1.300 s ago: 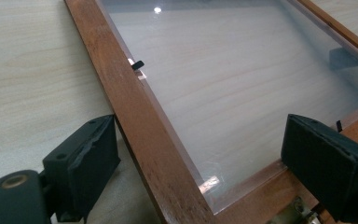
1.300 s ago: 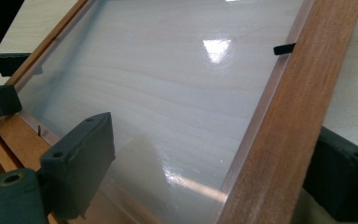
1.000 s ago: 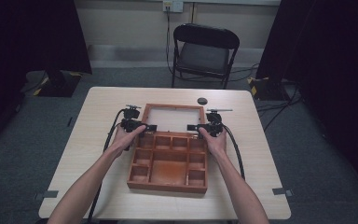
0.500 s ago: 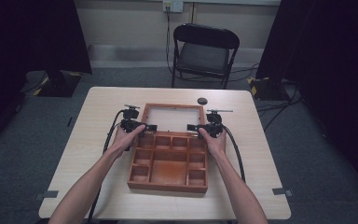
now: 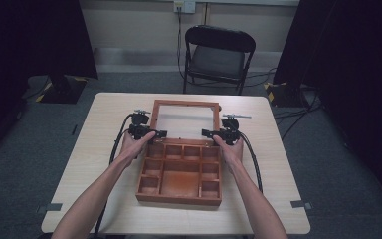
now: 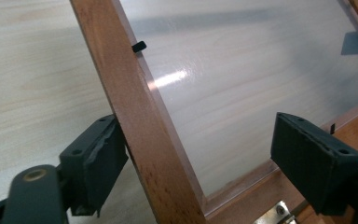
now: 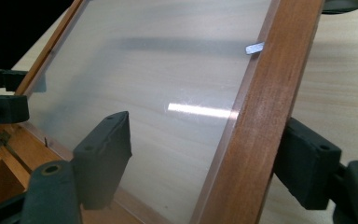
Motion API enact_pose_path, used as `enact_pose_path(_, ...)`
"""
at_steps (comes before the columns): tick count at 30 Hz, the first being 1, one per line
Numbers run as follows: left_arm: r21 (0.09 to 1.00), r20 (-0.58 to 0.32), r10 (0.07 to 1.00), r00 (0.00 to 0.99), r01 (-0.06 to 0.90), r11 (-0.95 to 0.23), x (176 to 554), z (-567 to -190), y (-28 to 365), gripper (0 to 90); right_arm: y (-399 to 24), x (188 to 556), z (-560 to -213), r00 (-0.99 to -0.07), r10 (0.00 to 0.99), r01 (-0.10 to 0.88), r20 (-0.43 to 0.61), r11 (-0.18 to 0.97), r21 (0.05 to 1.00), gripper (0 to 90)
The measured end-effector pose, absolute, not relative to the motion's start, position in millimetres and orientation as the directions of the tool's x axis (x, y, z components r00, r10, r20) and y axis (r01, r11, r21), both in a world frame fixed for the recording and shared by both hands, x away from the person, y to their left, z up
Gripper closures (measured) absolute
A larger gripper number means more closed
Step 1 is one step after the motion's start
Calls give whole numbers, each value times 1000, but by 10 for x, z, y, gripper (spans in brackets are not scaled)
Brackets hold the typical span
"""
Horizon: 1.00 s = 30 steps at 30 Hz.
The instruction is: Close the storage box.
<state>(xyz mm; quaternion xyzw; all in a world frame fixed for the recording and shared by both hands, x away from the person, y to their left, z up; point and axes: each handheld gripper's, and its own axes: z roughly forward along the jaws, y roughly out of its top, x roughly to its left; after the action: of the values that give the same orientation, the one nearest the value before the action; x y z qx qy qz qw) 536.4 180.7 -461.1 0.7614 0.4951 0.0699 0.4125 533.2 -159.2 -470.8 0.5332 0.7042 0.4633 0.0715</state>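
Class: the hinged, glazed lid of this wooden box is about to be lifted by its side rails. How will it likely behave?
The lid probably swings stiffly on its hinge, since its wooden frame looks rigid. Its clear pane looks smooth, likely fragile; gripping wood seems safer.

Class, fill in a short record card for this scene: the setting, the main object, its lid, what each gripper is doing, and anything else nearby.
setting: pale wooden table, seen from above
main object: wooden compartment box, open, its compartments bare
lid: glass-panelled lid, swung back beyond the box, wooden side rails
left gripper: jaws straddle the lid's left rail, have just been closing; one pad beside the rail, the other apart from it
right gripper: jaws straddle the lid's right rail, have just been closing; not yet clamped
nearby: black folding chair behind the table
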Motion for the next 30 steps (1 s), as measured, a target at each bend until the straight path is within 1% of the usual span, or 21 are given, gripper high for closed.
enact_pose_path(4, 724, -277, 810, 517, 666, -177, 5344, -4568, 1833, 228, -1600, 5324, -4655, -424, 817, 676, 391, -2, 737, 270)
enact_pose_path(10, 756, -284, 796, 535, 636, -158, 5299, -4491, 1889, 261, -1619, 5267, -4551, -426, 816, 649, 391, -25, 760, 311)
enact_pose_path(16, 778, -293, 783, 548, 613, -137, 5259, -4443, 1954, 328, -1633, 5223, -4459, -430, 816, 638, 386, -28, 770, 358)
enact_pose_path(17, 780, -298, 781, 549, 612, -133, 5255, -4436, 1964, 351, -1643, 5209, -4431, -429, 816, 638, 387, -29, 770, 371)
enact_pose_path(21, 787, -289, 776, 561, 601, -141, 5241, -4401, 1981, 363, -1658, 5195, -4409, -438, 814, 628, 382, -27, 778, 399)
enact_pose_path(24, 793, -295, 772, 563, 595, -131, 5228, -4375, 1995, 381, -1667, 5174, -4384, -438, 812, 620, 385, -38, 784, 424)
enact_pose_path(30, 803, -309, 757, 575, 584, -116, 5172, -4315, 2019, 383, -1694, 5120, -4322, -448, 808, 608, 383, -39, 793, 473)
